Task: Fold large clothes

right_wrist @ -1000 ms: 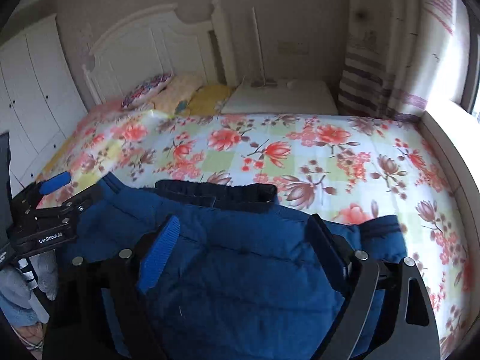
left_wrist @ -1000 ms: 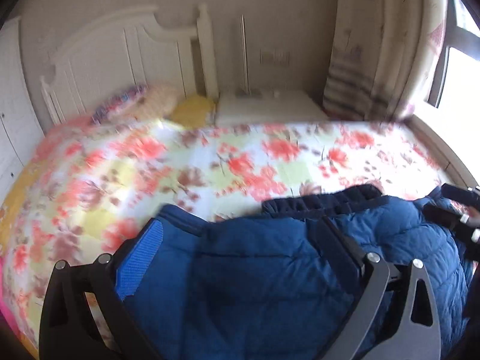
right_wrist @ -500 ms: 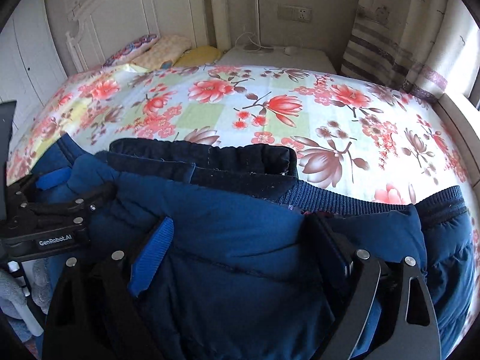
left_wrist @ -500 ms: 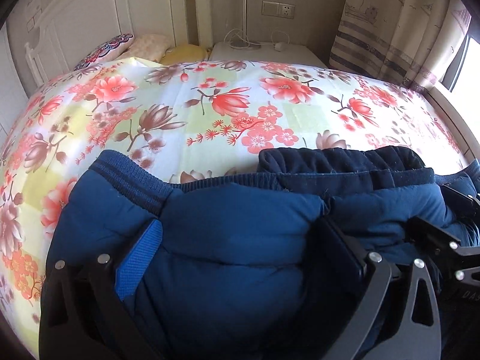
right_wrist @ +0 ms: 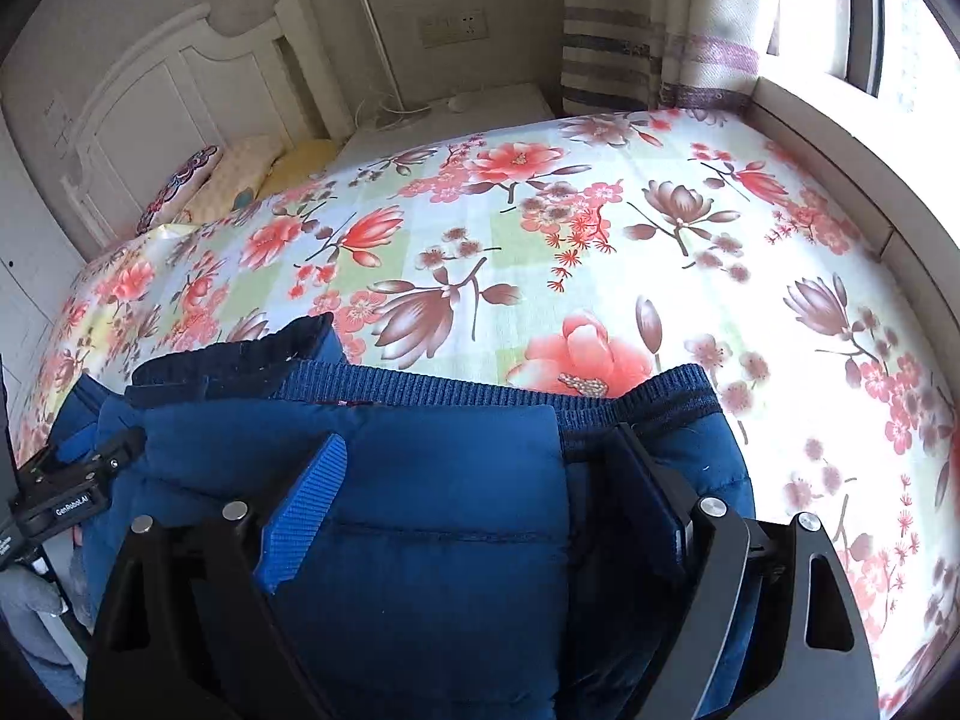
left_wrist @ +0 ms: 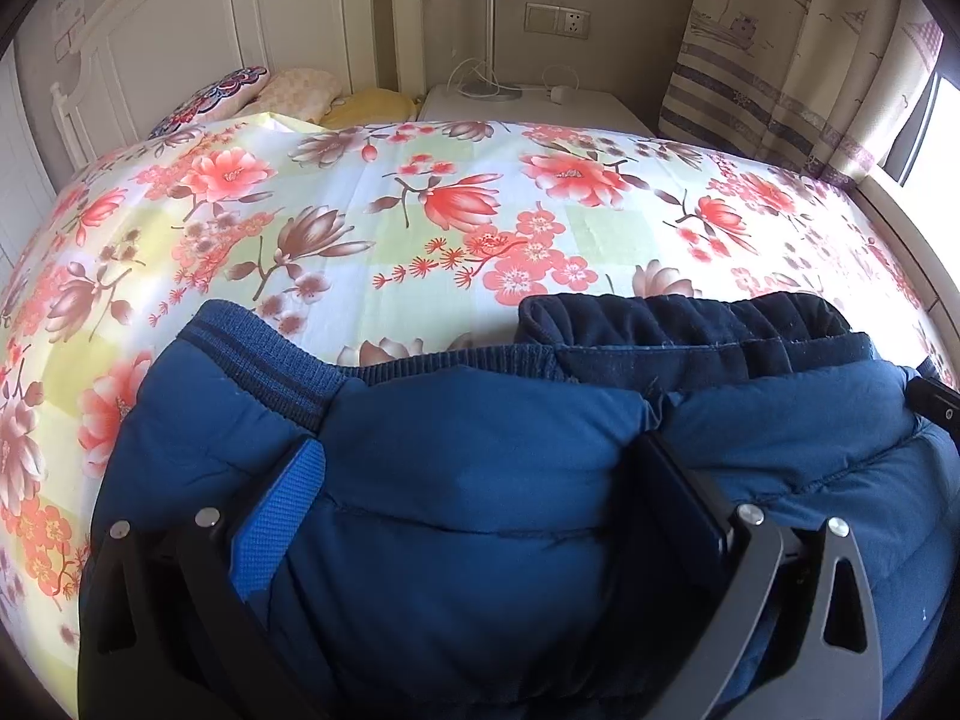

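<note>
A puffy blue padded jacket (left_wrist: 780, 438) lies bunched on the near part of the floral bedspread (left_wrist: 480, 192). Its ribbed hem (left_wrist: 270, 372) and dark navy lining (left_wrist: 678, 324) face the headboard. My left gripper (left_wrist: 480, 450) is shut on a thick fold near the jacket's left end, and padding bulges between its fingers. My right gripper (right_wrist: 474, 438) is shut wide on another thick fold of the jacket (right_wrist: 456, 540) near its right end, just behind the ribbed edge (right_wrist: 540, 390). In the right wrist view the left gripper (right_wrist: 72, 486) shows at the left edge, low against the fabric.
Beyond the jacket the bedspread (right_wrist: 600, 210) stretches flat. A white headboard (left_wrist: 210, 30), pillows (left_wrist: 288, 96) and a white nightstand (left_wrist: 528, 102) with a lamp pole and cables stand at the far end. A curtain (left_wrist: 798, 60) and a window ledge (right_wrist: 840, 138) bound the right side.
Both grippers have come down with the jacket, from hanging above the bed to resting on it. In the last half second the right gripper slid right and rolled; the left stayed still.
</note>
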{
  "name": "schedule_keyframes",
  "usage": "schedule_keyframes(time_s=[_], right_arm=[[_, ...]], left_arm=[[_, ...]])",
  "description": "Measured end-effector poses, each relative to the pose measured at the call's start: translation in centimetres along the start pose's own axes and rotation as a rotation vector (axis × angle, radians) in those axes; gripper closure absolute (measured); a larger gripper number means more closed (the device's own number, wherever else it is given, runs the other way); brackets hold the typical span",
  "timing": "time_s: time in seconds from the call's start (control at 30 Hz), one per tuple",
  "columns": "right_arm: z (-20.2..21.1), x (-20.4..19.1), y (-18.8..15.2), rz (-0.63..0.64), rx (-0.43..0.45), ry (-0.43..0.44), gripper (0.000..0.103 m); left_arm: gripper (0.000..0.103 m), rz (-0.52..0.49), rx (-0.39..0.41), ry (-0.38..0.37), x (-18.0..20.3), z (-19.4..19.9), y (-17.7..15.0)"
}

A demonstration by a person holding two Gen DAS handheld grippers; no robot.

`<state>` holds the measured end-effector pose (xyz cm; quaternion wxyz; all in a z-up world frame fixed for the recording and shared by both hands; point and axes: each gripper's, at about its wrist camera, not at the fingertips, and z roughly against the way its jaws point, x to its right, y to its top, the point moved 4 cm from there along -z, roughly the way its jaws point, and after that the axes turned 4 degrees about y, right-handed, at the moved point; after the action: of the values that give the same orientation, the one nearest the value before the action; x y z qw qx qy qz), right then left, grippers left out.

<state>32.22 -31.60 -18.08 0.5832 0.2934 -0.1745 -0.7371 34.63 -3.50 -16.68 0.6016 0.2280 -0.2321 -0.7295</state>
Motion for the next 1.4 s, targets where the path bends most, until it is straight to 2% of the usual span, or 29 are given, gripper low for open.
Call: schedule_keyframes(time_s=[0.07, 0.1, 0.13, 0.2, 0.27, 0.33, 0.37, 0.43, 0.5, 0.53, 0.6, 0.7, 0.73, 0.77, 0.83, 1.0, 1.1, 1.17, 1.2, 1.3, 1.4], right_arm=[[-0.3, -0.8, -0.1, 0.049, -0.005, -0.026, 0.015], [-0.4, -0.9, -0.1, 0.057, -0.008, -0.026, 0.014], [-0.5, -0.9, -0.1, 0.051, -0.01, -0.017, 0.013], [-0.6, -0.8, -0.1, 0.04, -0.007, 0.0, 0.013], [-0.6, -0.9, -0.2, 0.037, -0.004, 0.005, 0.013], [-0.6, -0.8, -0.2, 0.038, -0.004, 0.005, 0.013], [-0.6, -0.8, -0.1, 0.034, -0.002, 0.011, 0.013], [-0.5, -0.6, -0.1, 0.022, 0.001, 0.023, 0.013], [-0.3, -0.7, -0.2, 0.024, 0.0, 0.024, 0.013], [-0.3, -0.7, -0.2, 0.025, 0.0, 0.022, 0.013], [-0.3, -0.7, -0.2, 0.024, 0.001, 0.027, 0.013], [-0.2, -0.7, -0.2, 0.018, 0.005, 0.036, 0.013], [-0.2, -0.7, -0.2, 0.018, 0.005, 0.036, 0.013], [-0.2, -0.7, -0.2, 0.019, 0.004, 0.035, 0.013], [-0.2, -0.6, -0.2, 0.021, 0.004, 0.035, 0.012], [-0.3, -0.7, -0.2, 0.016, 0.003, 0.037, 0.012], [-0.4, -1.4, 0.1, 0.042, -0.028, -0.013, 0.014], [0.6, -2.7, 0.4, 0.091, 0.004, -0.131, 0.015], [1.2, -4.2, 0.6, 0.128, 0.024, -0.136, 0.015], [2.2, -10.8, 0.6, 0.24, 0.057, -0.036, 0.015], [0.3, -18.1, -1.0, 0.423, 0.0, 0.044, 0.015]], left_arm=[[0.002, -0.01, -0.03, 0.05, 0.4, 0.4, 0.3], [0.013, -0.006, -0.029, 0.073, 0.8, 1.1, 0.5], [0.021, -0.017, 0.002, 0.054, 2.0, 2.6, 1.0], [0.02, -0.083, 0.073, 0.023, 4.8, 4.8, 1.8], [0.012, -0.177, 0.106, 0.015, 7.9, 5.4, 2.1], [0.007, -0.281, 0.063, 0.037, 10.7, 3.0, 1.3], [0.006, -0.29, 0.026, 0.029, 11.1, 1.6, 0.9], [0.003, -0.226, 0.013, -0.024, 10.3, 0.9, 1.0], [0.003, -0.232, 0.021, -0.051, 9.9, 1.2, 1.1], [0.003, -0.255, 0.043, -0.028, 9.4, 1.6, 1.2], [0.004, -0.234, 0.088, 0.04, 6.8, 2.2, 2.0], [0.005, -0.066, 0.028, 0.059, -0.3, 0.9, 2.9], [0.005, -0.024, 0.005, 0.04, -2.2, 0.3, 2.7], [0.006, 0.043, -0.021, -0.029, -4.4, -0.3, 2.4], [0.014, 0.125, -0.028, -0.101, -6.4, -0.6, 1.9], [0.013, 0.113, 0.003, -0.058, -5.7, -0.8, 2.0], [0.013, 0.127, 0.004, -0.077, -6.1, -0.6, 1.7], [0.013, 0.134, 0.007, -0.086, -6.2, -0.6, 1.5], [0.013, 0.133, 0.008, -0.085, -6.1, -0.6, 1.5], [0.013, 0.13, 0.01, -0.083, -6.2, -0.5, 1.4], [0.013, 0.146, 0.017, -0.101, -6.3, -0.5, 1.4]])
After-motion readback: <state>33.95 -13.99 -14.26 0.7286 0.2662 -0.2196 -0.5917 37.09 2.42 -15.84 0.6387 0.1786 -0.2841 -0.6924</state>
